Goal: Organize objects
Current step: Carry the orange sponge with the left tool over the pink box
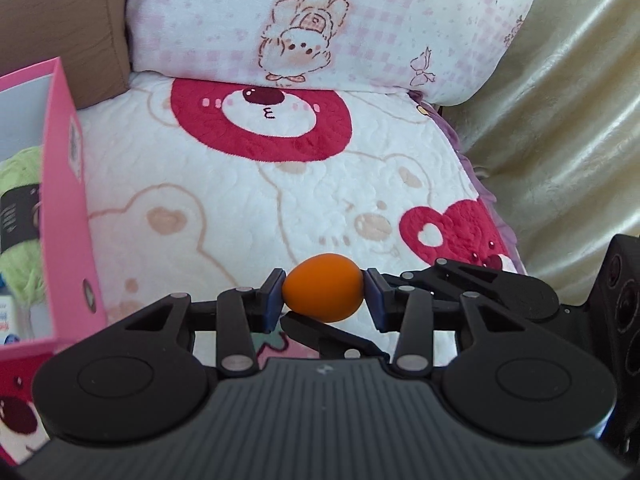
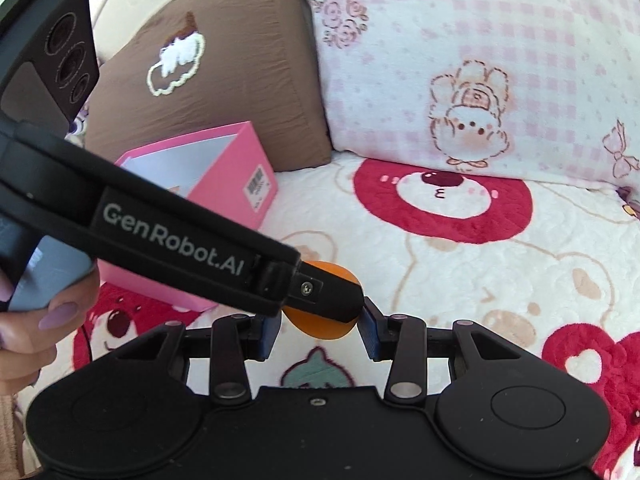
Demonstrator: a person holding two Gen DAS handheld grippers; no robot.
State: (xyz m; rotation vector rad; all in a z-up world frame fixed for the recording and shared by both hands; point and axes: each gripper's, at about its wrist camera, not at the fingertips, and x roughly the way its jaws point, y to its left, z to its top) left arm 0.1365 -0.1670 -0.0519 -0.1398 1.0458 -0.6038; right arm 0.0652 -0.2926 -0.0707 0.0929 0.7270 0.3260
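Two sets of tongs meet at one orange egg (image 1: 323,287) held above the bear-print blanket (image 1: 256,200): the left tongs (image 1: 323,294) pinch it end to end between their blue pads (image 1: 273,300), while the right tongs (image 2: 320,330) bracket it from either side, and I cannot tell whether their pads press it. Left of the egg stands an open pink box (image 2: 236,184) with a green yarn ball (image 1: 18,216) inside, and beyond the egg a brown cushion (image 2: 224,60) and a pink checked pillow (image 1: 360,20) lean at the blanket's far edge.
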